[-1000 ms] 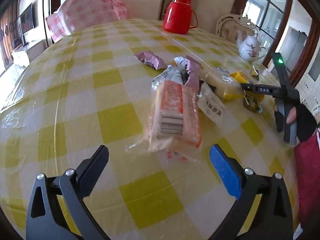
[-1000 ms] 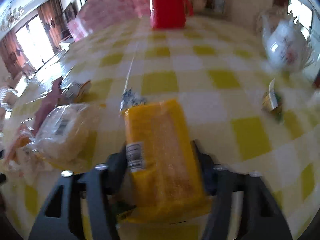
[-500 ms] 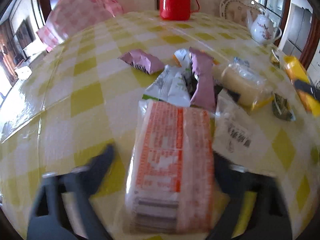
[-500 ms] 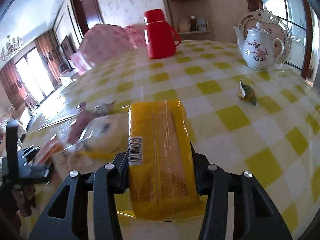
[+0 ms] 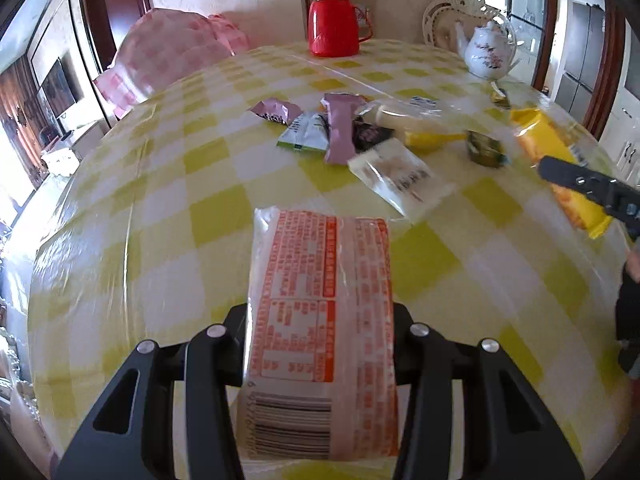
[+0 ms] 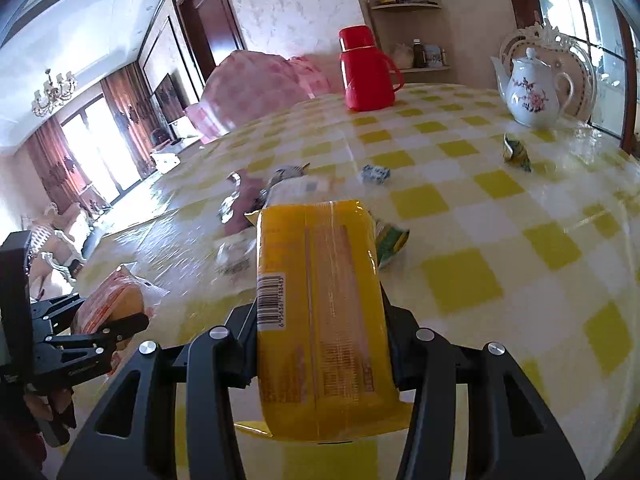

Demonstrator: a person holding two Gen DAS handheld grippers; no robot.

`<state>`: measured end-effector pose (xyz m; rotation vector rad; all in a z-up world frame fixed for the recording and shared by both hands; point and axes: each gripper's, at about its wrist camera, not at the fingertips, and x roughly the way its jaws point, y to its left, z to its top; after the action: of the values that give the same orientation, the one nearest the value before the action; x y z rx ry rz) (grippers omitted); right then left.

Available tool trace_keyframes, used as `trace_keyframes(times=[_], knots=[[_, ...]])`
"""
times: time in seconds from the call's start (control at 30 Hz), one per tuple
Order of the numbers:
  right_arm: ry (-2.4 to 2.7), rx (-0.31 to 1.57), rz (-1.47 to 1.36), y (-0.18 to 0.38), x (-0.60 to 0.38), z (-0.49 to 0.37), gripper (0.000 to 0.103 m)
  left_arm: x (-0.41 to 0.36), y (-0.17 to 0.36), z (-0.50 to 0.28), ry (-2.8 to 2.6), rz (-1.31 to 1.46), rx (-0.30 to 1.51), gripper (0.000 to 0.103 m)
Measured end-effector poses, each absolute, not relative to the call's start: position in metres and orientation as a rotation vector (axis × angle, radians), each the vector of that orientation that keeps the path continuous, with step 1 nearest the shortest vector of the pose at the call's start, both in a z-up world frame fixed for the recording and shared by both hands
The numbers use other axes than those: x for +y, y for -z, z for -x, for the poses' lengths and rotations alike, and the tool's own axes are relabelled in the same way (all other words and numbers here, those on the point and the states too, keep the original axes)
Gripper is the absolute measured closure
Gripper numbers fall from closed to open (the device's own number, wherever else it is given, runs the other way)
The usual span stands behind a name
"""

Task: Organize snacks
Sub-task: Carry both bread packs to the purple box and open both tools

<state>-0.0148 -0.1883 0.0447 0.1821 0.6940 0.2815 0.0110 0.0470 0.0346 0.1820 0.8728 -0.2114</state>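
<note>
The left claw (image 5: pixel 320 340) is clamped on an orange-printed cracker pack (image 5: pixel 320 320), whose near end runs out of frame, held above the checked surface (image 5: pixel 160 240). The right claw (image 6: pixel 316 340) grips a yellow biscuit pack (image 6: pixel 320 312), which hides part of the loose snack pile (image 5: pixel 352 132) behind it. Blur makes the small wrappers hard to read. A red thermos (image 5: pixel 336 20) and a white teapot (image 6: pixel 534 92) stand well apart at the far edge. A small green wrapper (image 6: pixel 516 154) lies alone near the teapot.
</note>
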Motion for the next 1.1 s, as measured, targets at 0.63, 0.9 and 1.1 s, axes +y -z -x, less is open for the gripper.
trace_keyframes(times=[0.63,0.9,1.1], knots=[[-0.376,0.665,-0.155,-0.058,-0.140,0.147,0.056,0.060,-0.051,0.128,0.286,-0.150,0.829,0.057],[-0.438,0.630,-0.078,-0.078,-0.103,0.186,0.056,0.096,-0.066,0.178,0.267,-0.141,0.783,0.057],[-0.525,0.614,-0.001,-0.088,-0.061,0.205,0.056,0.136,-0.068,0.202,0.230,-0.125,0.781,0.057]])
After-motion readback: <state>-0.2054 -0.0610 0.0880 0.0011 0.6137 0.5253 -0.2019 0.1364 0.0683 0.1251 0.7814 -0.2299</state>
